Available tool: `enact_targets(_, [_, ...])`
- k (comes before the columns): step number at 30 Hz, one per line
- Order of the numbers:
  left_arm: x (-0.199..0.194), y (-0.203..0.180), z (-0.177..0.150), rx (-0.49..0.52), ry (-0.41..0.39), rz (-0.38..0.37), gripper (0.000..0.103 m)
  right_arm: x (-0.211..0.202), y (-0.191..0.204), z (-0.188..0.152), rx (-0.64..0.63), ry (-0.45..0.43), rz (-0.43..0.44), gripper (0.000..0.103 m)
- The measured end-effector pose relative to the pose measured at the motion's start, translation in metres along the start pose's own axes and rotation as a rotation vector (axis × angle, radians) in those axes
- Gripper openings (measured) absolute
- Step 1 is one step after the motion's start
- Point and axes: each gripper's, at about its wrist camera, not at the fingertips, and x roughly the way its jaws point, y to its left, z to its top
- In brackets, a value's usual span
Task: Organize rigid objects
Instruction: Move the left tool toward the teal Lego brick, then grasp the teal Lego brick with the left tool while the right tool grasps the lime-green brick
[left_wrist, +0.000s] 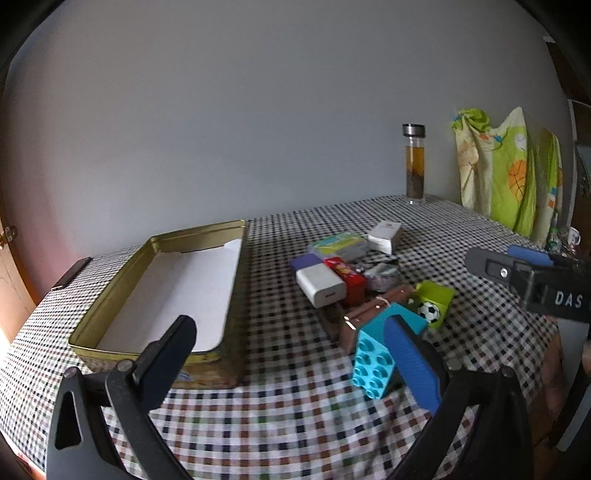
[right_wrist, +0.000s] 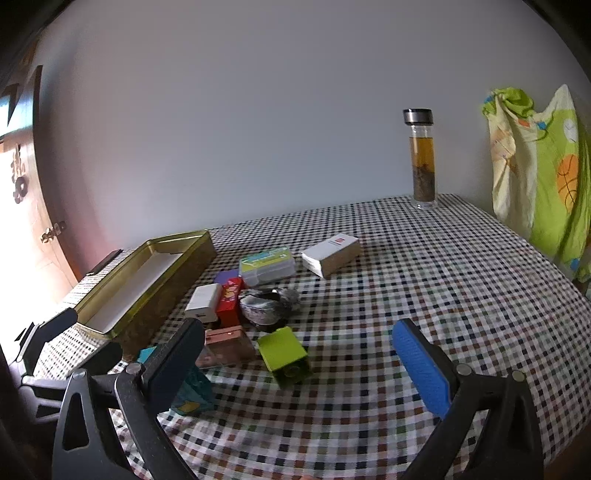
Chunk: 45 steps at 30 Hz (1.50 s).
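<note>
White letters "DAS" mark the right claw (left_wrist: 532, 273), spread wide over bare checked cloth. The left claw (left_wrist: 295, 354) gapes too, empty. The open gold metal tin (left_wrist: 159, 295) sits at the worktop's (right_wrist: 443, 277) left edge; beside it cluster a white charger (left_wrist: 321, 286), red box (left_wrist: 347, 277), turquoise studded brick (left_wrist: 373, 362), lime football block (left_wrist: 434, 301). A glass tea bottle (right_wrist: 423, 158) stands at the far edge.

Left gripper (left_wrist: 295, 358) and right gripper (right_wrist: 299, 362): each is built from black plastic linkage arms joined by round silver screws. One finger (left_wrist: 412, 363) is faced with a ribbed blue pad; the other finger (left_wrist: 166, 363) is faced in dark material. White lettering "DAS" is printed on the right gripper's body.
</note>
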Motion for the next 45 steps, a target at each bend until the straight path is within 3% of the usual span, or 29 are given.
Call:
enact_targets(14, [0.023,-0.033,-0.005,0.060,0.074,-0.095,0.100,0.011,-0.020,-0.008,0.052,0.031,-0.024,0.103])
enact_targets(17, [0.029,-0.030,-0.005,0.045,0.107,-0.134,0.081,0.014,-0.017,-0.010,0.040,0.040,-0.021,0.103])
enact_targets(19, [0.033,-0.030,-0.007,0.036,0.133,-0.155,0.051,0.016,-0.015,-0.010,0.029,0.048,-0.021,0.103])
enact_targets(21, [0.034,-0.028,-0.009,0.025,0.144,-0.183,0.038,0.019,-0.012,-0.010,0.014,0.053,-0.023,0.103])
enact_targets(24, [0.031,-0.027,-0.010,0.021,0.134,-0.209,0.031,0.023,-0.007,-0.009,-0.014,0.067,-0.039,0.103])
enact_targets(32, [0.033,-0.008,-0.002,-0.012,0.113,-0.202,0.031,0.045,0.010,-0.007,-0.114,0.152,-0.045,0.101])
enact_targets(38, [0.038,0.009,0.001,-0.041,0.097,-0.173,0.031,0.066,0.010,-0.006,-0.126,0.240,-0.008,0.073])
enact_targets(43, [0.040,0.014,-0.001,-0.061,0.091,-0.177,0.031,0.075,0.016,-0.010,-0.168,0.304,0.020,0.059])
enact_targets(45, [0.038,0.011,-0.002,-0.043,0.075,-0.163,0.031,0.077,0.018,-0.011,-0.177,0.307,0.021,0.044])
